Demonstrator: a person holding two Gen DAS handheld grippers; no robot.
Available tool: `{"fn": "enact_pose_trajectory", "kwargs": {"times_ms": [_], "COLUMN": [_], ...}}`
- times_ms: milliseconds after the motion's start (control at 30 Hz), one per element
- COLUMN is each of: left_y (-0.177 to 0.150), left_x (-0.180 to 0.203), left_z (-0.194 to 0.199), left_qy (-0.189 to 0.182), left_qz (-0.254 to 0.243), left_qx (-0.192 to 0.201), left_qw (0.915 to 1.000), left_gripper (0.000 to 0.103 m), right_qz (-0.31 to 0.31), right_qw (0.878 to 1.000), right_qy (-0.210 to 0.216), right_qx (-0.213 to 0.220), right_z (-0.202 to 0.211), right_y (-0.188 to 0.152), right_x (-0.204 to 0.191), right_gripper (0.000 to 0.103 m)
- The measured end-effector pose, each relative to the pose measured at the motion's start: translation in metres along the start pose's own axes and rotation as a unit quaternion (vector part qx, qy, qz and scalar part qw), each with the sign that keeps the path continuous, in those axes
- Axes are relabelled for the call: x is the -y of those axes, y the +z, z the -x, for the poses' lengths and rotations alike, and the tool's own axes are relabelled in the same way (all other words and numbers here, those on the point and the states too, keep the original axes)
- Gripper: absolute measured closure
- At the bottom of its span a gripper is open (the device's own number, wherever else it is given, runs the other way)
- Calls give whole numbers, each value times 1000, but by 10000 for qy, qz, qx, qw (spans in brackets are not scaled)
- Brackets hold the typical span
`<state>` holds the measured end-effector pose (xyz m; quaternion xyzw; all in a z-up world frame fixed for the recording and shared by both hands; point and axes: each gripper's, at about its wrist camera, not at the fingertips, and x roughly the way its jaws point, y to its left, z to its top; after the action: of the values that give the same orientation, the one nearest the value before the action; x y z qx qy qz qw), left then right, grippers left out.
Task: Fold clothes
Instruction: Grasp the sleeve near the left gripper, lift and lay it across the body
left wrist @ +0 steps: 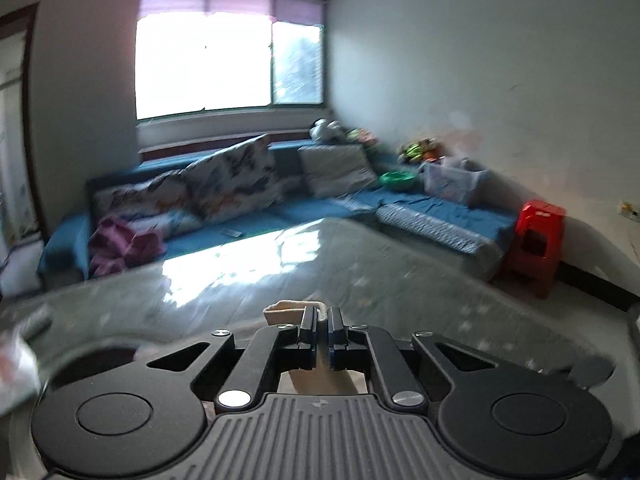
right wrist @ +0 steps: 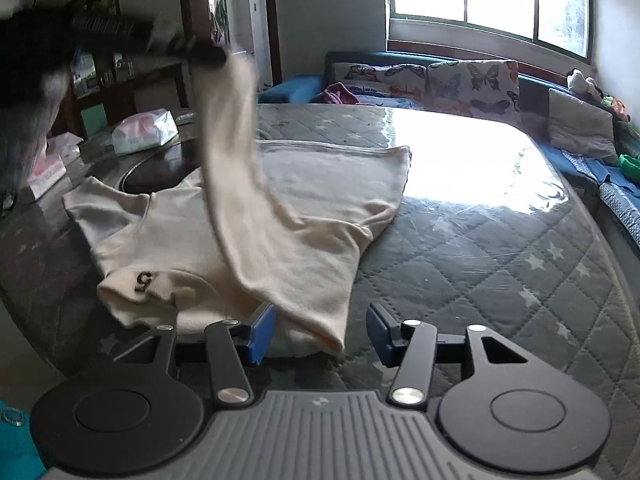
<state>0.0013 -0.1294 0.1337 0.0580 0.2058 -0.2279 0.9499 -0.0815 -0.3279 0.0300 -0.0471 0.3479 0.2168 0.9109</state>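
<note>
- Over on the left, the left tool (right wrist: 218,54) was up high and clamped tight on the end of a sleeve of the cream shirt (right wrist: 248,208); in its own view a scrap of cream cloth (left wrist: 292,312) poked out past the closed jaws
- That sleeve (right wrist: 232,128) hung stretched in a long diagonal band from the raised tool down to the shirt's body, so this fold looked only just begun, not laid down
- In the middle, the shirt lay spread on the quilted tabletop (right wrist: 500,248), body mostly flat, hem towards the window, the other sleeve out flat to the left, a dark printed mark (right wrist: 144,282) near the front edge
- On the right, the right tool (right wrist: 322,332) sat low at the shirt's near edge, jaws apart, a fold of cloth lying between them but not pinched
- By my read, nearly everything remained: sleeves in, body halved, nothing yet neat
</note>
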Motion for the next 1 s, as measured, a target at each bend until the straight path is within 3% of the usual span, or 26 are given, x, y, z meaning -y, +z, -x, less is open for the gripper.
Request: {"fn": "enact_pose_trajectory", "kwargs": {"times_ms": [267, 533, 733, 1000], "left_y": [32, 34, 11, -65], "left_x": [22, 11, -11, -51], "left_z": [-7, 2, 13, 35], "left_qy": [-280, -184, -64, 361], "left_qz": [-204, -109, 162, 782], "left_qx": [239, 391, 282, -329], "left_qw": [9991, 9990, 9995, 9957], "left_gripper": [98, 98, 98, 97], "right_qz": [-144, -503, -296, -315], "right_qw": [9997, 9978, 9965, 9965], "right_qy": [-53, -419, -775, -763], "right_qx": [202, 84, -63, -106], "right_z": [-7, -14, -11, -4], "right_y": [0, -3, -13, -17], "right_x": [-5, 13, 15, 24], "right_gripper": [51, 51, 49, 47]}}
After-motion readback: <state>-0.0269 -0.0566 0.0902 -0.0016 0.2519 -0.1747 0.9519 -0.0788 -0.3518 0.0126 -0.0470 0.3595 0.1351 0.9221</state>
